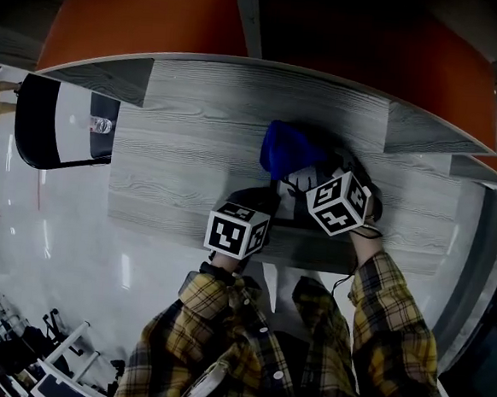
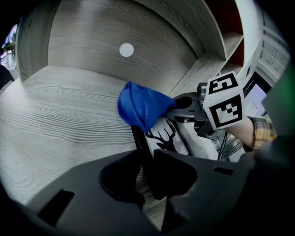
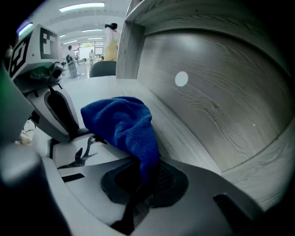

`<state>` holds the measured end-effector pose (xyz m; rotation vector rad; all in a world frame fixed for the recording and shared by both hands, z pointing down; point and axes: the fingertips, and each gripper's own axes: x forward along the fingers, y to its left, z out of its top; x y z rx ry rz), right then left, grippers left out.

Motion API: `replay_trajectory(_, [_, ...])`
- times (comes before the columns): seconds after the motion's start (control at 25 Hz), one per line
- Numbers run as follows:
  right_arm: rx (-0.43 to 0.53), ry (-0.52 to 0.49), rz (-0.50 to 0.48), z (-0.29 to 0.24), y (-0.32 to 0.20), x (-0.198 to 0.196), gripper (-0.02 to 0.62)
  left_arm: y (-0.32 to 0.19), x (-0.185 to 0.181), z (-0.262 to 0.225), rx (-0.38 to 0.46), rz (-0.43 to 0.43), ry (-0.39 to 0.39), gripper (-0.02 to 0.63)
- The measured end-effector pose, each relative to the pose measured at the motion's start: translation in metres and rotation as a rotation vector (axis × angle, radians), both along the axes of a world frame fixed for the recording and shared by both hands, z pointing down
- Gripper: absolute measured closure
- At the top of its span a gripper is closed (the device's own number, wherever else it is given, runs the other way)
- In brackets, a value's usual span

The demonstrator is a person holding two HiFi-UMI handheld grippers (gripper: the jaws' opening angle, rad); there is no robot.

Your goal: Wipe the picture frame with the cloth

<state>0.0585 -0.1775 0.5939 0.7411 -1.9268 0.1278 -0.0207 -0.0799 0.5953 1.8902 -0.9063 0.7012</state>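
Between the fingers of the left gripper [image 2: 145, 171] the black edge of the picture frame [image 2: 162, 137] is sitting, and the two fingers are pressing on it from either side, so the frame is pinched at its near end. Just beyond those fingers the frame is showing a thin black border around a white picture, printed with the black outline of a stag's head and branching antlers. It is lying over the grey wood-grain desk [image 2: 60, 115], and whether it is flat or slightly raised is hard to tell.

Further out from the left fingers, the far part of the frame is being covered by the cloth [image 2: 140, 108], a deep blue, finely ribbed fabric bunched into a soft lump. The right gripper [image 3: 138, 182] is holding it: its fingers are pressed together on a fold of the cloth, which is rising out of the gap between them and hanging forward over the white picture. To the left of the right fingers a strip of the print is peeking out from under the blue fabric. To their right the desk top is meeting an upright back panel [image 3: 221, 106] of the same grey wood.

Seen from the head camera, both grippers are sitting close together over the frame near the desk's front edge, each held by an arm in a yellow checked sleeve [image 1: 394, 308].
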Motion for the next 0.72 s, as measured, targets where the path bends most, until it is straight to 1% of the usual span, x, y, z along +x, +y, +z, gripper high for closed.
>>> replay_trajectory(0.2, [0.008,0.013,0.081,-0.009,0.003,0.040,0.561,-0.001,0.001,0.000,-0.002,0.003,0.004,0.511])
replay_trajectory(0.36, [0.005,0.004,0.155,-0.015,0.006,0.067,0.561,-0.002,0.000,0.001,0.000,0.005,0.003,0.511])
replay_trajectory(0.72, [-0.020,0.057,0.331,-0.010,0.031,0.143,0.561,-0.001,0.001,0.001,0.005,0.013,0.002,0.511])
